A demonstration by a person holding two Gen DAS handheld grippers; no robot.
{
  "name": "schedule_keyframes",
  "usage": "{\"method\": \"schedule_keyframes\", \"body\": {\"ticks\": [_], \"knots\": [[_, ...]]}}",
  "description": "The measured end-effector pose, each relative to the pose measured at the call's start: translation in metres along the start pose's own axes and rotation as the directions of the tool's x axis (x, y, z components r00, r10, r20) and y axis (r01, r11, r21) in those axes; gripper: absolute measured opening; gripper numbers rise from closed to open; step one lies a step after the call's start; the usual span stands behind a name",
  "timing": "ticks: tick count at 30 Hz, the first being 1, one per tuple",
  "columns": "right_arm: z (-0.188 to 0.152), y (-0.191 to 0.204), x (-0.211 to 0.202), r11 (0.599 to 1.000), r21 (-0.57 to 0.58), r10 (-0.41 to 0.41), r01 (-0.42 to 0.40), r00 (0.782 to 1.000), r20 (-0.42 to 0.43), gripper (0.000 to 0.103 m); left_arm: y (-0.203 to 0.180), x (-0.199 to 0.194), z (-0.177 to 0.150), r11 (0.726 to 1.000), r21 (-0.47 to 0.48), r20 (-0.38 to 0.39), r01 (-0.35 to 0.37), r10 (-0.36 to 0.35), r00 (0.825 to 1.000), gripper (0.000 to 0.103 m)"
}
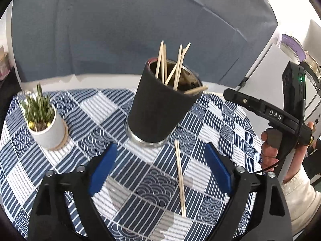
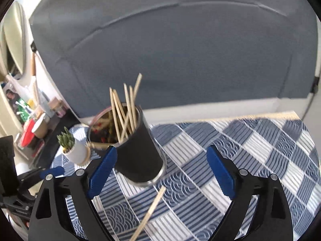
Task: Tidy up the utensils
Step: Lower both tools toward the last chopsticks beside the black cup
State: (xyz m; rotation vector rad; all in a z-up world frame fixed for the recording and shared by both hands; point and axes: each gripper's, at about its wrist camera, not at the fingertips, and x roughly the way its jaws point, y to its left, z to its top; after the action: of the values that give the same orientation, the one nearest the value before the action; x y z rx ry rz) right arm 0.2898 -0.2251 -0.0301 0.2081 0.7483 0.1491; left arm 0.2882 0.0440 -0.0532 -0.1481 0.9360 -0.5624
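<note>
We see both tongs, left tongs (image 1: 160, 166) and right tongs (image 2: 161, 168), released, matte black cylindrical cup (image 1: 160, 108) at 12 o'clock, slim wooden chopsticks (image 1: 180, 175) on the table's wave-patterned cloth (image 1: 60, 172).

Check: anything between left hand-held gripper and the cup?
Only bare tablecloth, in the left wrist view. Loose chopsticks lie right of the left hand-held gripper; cup beyond.

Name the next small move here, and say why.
Probably lower the left claw over the chopsticks lying on the cloth and close. The pair lies loose between its open fingers, outside the cup that holds the others, and the right claw is open and empty too.
</note>
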Motion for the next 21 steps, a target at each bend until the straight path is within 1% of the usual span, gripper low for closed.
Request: {"method": "schedule_keyframes", "body": {"ticks": [2, 5, 9, 11, 13, 15, 17, 21], "knots": [[-0.013, 0.0, 0.002, 1.0, 0.01, -0.026, 0.026, 0.999, -0.024, 0.088, 0.003, 0.002, -0.007, 1.0, 0.007, -0.014, -0.014, 0.014, 1.0, 0.094], [-0.031, 0.0, 0.01, 0.999, 0.016, -0.042, 0.044, 0.997, -0.069, 0.088, 0.005, 0.008, -0.02, 0.999, 0.035, -0.047, -0.024, 0.025, 0.999, 0.095], [-0.059, 0.002, 0.029, 0.996, 0.017, -0.08, 0.084, 0.984, -0.157, 0.088, 0.011, 0.018, -0.035, 0.999, 0.035, -0.115, -0.01, 0.014, 0.993, 0.096], [-0.075, 0.003, 0.041, 0.994, 0.009, -0.108, 0.112, 0.973, -0.202, 0.088, 0.015, 0.024, -0.042, 0.999, 0.044, -0.145, -0.008, 0.015, 0.989, 0.096], [-0.087, 0.005, 0.053, 0.993, 0.003, -0.115, 0.119, 0.963, -0.246, 0.088, 0.018, 0.027, -0.048, 0.999, 0.045, -0.164, -0.009, 0.016, 0.986, 0.096], [-0.098, 0.008, 0.063, 0.99, -0.01, -0.138, 0.141, 0.95, -0.279, 0.088, 0.022, 0.03, -0.054, 0.999, 0.041, -0.18, -0.011, 0.018, 0.984, 0.096], [-0.109, 0.008, 0.076, 0.986, -0.021, -0.166, 0.168, 0.932, -0.323, 0.088, 0.027, 0.032, -0.062, 0.999, 0.034, -0.206, -0.012, 0.019, 0.978, 0.096], [-0.122, 0.007, 0.086, 0.984, -0.007, -0.167, 0.176, 0.918, -0.359, 0.088, 0.03, 0.038, -0.075, 0.999, 0.041, -0.243, -0.016, 0.026, 0.97, 0.096]]}}
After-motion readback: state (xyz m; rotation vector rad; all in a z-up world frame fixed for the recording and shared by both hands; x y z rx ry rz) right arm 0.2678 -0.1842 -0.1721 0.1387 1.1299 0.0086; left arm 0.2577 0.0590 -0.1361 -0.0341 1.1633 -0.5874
